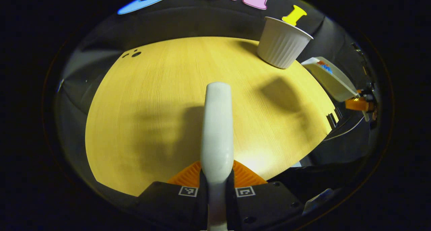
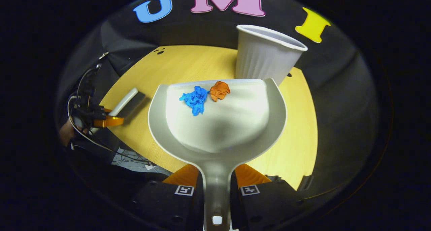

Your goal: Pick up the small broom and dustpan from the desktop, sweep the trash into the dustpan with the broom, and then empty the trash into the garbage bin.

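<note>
Dustpan (image 2: 222, 123) handle pinched by right gripper (image 2: 217, 187), pan held just before garbage bin (image 2: 264, 52); two paper wads (image 2: 205, 96) inside. Broom (image 1: 217, 130) pinched by left gripper (image 1: 217, 182).

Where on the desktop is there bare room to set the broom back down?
The desktop lies bare from the left claw, shut on the broom, out to its far-left edge. It is crowded far right, around the garbage bin and the dustpan.

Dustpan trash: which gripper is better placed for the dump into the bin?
Right. The right gripper holds the dustpan with the blue scrap and orange scrap at its front edge, close to the white bin. The left gripper only holds the broom.
</note>
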Motion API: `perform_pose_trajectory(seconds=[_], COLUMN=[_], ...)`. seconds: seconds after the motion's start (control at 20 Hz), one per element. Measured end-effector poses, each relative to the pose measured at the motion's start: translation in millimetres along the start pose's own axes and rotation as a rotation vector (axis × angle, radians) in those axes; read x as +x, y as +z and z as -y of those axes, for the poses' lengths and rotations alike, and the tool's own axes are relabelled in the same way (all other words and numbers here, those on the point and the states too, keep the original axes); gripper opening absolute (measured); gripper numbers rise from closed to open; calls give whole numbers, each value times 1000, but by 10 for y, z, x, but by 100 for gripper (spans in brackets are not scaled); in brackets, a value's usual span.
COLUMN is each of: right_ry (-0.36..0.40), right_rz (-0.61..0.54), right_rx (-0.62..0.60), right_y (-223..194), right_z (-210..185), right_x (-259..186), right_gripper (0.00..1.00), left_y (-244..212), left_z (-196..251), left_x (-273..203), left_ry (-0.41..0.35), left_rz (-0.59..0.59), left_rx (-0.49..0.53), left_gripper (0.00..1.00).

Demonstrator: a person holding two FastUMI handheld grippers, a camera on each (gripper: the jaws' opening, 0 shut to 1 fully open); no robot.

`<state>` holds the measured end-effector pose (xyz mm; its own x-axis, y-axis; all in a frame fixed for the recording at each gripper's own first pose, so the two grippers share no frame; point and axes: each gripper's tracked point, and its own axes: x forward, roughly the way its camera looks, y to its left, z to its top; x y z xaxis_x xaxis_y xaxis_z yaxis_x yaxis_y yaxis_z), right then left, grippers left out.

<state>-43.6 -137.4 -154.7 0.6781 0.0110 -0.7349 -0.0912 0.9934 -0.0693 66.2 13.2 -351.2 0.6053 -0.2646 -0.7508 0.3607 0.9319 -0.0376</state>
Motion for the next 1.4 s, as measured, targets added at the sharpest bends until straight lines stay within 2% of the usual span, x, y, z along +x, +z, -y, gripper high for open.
perform_pose_trajectory(seconds=[0.3, 0.6, 0.7, 0.75, 0.9, 1.0, 1.1, 1.15, 1.2, 1.4], right_ry=[-79, -74, -92, -93, -132, -168, -191, -206, -225, -295], right_rz=[60, 159, 181, 191, 215, 228, 230, 231, 230, 215], right_rx=[36, 125, 119, 123, 100, 83, 87, 92, 94, 103], right_y=[428, 1055, 1265, 1362, 1640, 1856, 2039, 2091, 2159, 2355], right_z=[302, 337, 433, 451, 646, 816, 946, 1000, 1085, 1395], right_x=[-496, -583, -578, -581, -544, -486, -370, -323, -259, 9], right_gripper=[35, 35, 35, 39, 31, 35, 35, 39, 35, 35], left_y=[-339, -363, -364, -350, -322, -319, -311, -300, -287, -210], left_z=[-123, -260, -339, -386, -505, -575, -608, -621, -635, -659], left_x=[9, -100, -130, -140, -184, -200, -206, -196, -203, -219], left_ry=[18, 18, 31, 41, 53, 62, 67, 67, 67, 67], left_rz=[-10, 20, 27, 30, 37, 36, 31, 29, 29, 33], left_rx=[-12, -56, -82, -92, -124, -128, -133, -136, -140, -152], left_gripper=[27, 26, 27, 27, 27, 27, 27, 27, 27, 27])
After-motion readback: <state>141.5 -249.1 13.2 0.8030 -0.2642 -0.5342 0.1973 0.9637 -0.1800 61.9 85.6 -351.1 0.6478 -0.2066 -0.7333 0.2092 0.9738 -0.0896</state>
